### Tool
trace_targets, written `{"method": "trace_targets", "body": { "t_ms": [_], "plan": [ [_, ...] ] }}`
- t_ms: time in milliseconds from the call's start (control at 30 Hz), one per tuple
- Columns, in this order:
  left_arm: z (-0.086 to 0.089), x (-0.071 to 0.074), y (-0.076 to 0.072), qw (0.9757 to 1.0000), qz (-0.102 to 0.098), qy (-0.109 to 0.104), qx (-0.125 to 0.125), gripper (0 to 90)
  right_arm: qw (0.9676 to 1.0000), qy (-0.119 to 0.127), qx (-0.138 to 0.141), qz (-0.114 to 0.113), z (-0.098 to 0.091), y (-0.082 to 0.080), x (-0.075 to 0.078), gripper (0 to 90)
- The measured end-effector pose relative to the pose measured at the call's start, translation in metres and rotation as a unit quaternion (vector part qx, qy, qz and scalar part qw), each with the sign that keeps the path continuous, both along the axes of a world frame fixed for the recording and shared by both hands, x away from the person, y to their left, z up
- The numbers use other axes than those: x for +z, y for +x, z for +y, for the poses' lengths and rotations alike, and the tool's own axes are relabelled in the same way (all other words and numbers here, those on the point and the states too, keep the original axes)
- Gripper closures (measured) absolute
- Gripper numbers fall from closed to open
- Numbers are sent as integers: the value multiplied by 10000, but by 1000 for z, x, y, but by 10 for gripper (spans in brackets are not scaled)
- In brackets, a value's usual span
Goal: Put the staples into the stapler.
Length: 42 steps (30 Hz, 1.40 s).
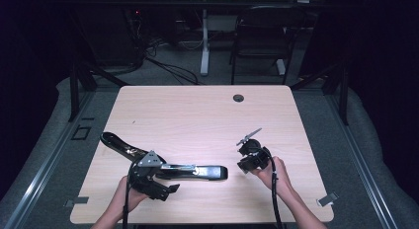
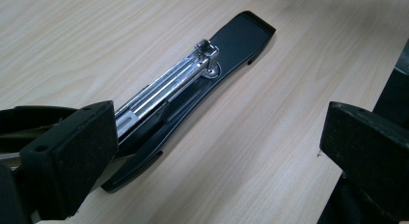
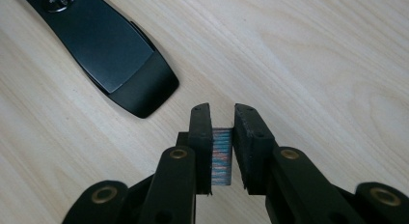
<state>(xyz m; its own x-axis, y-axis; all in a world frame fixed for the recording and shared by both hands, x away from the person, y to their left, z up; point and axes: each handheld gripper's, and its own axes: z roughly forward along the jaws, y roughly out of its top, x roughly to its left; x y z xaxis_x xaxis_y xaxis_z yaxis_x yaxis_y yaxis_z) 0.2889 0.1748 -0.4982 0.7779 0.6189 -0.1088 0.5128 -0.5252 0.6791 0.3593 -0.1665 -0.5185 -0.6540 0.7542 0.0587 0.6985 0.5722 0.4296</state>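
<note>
No readable writing anywhere — the round badge on the stapler (image 1: 197, 171) is too blurred. It lies opened flat on the pale wood table (image 1: 197, 115), the left gripper (image 2: 212, 151) gaping beside it. The right gripper (image 3: 223, 122) pinches a staple strip (image 3: 222, 156), half hidden. Dark room, chair (image 1: 262, 36) behind.

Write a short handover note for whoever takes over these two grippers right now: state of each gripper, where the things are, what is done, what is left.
Left gripper: open, jaws wide, by the hinge end of the opened stapler; not clamped on it.
Right gripper: shut on a strip of staples, held above the table just right of the stapler's black end.
Stapler: lies flat on the table, opened out, metal staple channel exposed and facing up.
Done: stapler opened, staples picked up.
Left, as it looks: steady the stapler, lay the strip into the channel, close the stapler.
</note>
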Motion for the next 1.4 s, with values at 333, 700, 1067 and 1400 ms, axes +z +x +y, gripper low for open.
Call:
{"method": "trace_targets", "body": {
  "t_ms": [333,700,1067,1400],
  "plan": [
    [6,4,-2,9999,5,-71,150,0,9997,15,210,-134,4,0,7,785],
    [22,4,-10,9995,-22,-98,285,0,9977,122,425,-513,14,-2,17,785],
    [38,3,-15,9990,97,-129,427,0,9954,229,851,-382,24,2,21,785],
    [50,0,-16,9981,212,-205,541,0,9924,244,1156,-331,35,7,22,784]
  ]
}}
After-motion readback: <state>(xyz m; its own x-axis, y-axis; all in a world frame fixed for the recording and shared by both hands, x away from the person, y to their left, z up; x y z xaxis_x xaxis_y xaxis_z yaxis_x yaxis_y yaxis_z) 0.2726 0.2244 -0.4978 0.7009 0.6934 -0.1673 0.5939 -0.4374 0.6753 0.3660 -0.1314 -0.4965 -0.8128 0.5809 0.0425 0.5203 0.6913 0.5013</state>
